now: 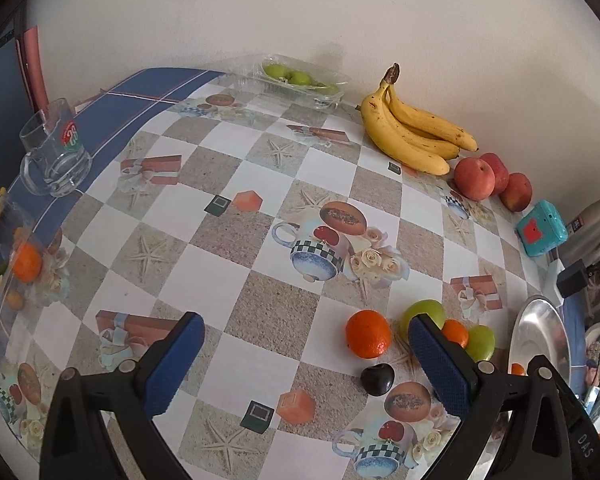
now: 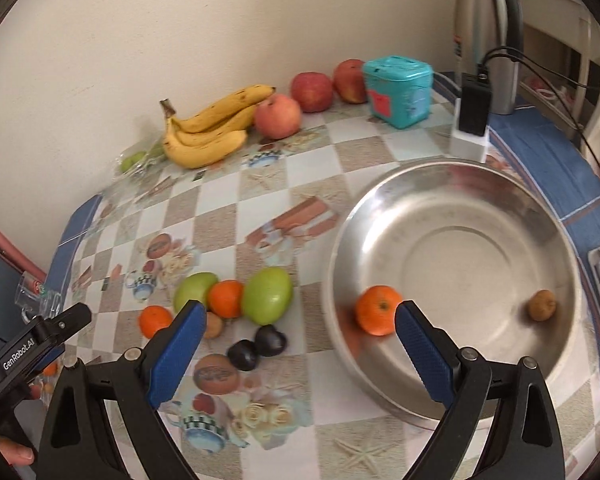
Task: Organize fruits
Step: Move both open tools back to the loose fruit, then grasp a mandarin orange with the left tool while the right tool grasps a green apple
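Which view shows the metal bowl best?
The right wrist view: the bowl sits whole in frame, with an orange and a small brown fruit inside. The left wrist view catches only its rim at the right edge.

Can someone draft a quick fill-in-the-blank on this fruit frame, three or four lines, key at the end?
1. The metal bowl holds one orange and one small ____ fruit.
2. Against the wall, the bananas lie beside three red ____.
3. Both grippers, left and right, are ____ and hold nothing.

Missing words: brown; apples; open
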The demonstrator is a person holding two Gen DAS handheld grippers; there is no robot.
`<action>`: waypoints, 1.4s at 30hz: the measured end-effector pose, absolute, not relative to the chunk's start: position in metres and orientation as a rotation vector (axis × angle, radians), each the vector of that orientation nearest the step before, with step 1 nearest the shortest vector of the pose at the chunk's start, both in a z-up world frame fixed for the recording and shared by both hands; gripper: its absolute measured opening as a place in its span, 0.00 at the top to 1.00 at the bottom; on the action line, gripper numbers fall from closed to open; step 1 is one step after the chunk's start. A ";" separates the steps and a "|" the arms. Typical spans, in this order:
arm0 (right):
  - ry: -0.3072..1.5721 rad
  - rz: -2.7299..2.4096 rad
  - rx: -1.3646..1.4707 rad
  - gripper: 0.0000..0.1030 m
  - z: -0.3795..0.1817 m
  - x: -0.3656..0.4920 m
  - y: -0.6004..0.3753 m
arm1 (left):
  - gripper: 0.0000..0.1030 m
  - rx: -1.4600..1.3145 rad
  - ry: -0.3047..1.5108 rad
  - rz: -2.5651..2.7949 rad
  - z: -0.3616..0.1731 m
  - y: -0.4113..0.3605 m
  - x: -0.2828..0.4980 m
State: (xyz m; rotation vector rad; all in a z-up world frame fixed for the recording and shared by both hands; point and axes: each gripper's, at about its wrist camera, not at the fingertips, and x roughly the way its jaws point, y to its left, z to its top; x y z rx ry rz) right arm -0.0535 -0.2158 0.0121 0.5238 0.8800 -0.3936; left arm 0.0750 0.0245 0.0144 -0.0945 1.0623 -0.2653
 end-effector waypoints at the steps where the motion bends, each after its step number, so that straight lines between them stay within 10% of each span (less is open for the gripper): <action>1: 0.876 -0.390 0.522 0.07 0.013 -0.051 -0.213 | 0.00 -0.106 1.068 -0.267 0.013 0.025 0.077; 14: 0.853 -0.420 0.512 0.09 0.007 -0.027 -0.215 | 0.00 -0.153 1.106 -0.325 0.000 0.009 0.094; 30: 0.937 -0.427 0.541 0.45 -0.013 -0.001 -0.219 | 0.02 -0.142 1.151 -0.323 -0.020 -0.012 0.104; 42: 0.994 -0.397 0.574 0.50 -0.026 0.008 -0.222 | 0.07 -0.110 1.212 -0.365 -0.033 -0.028 0.102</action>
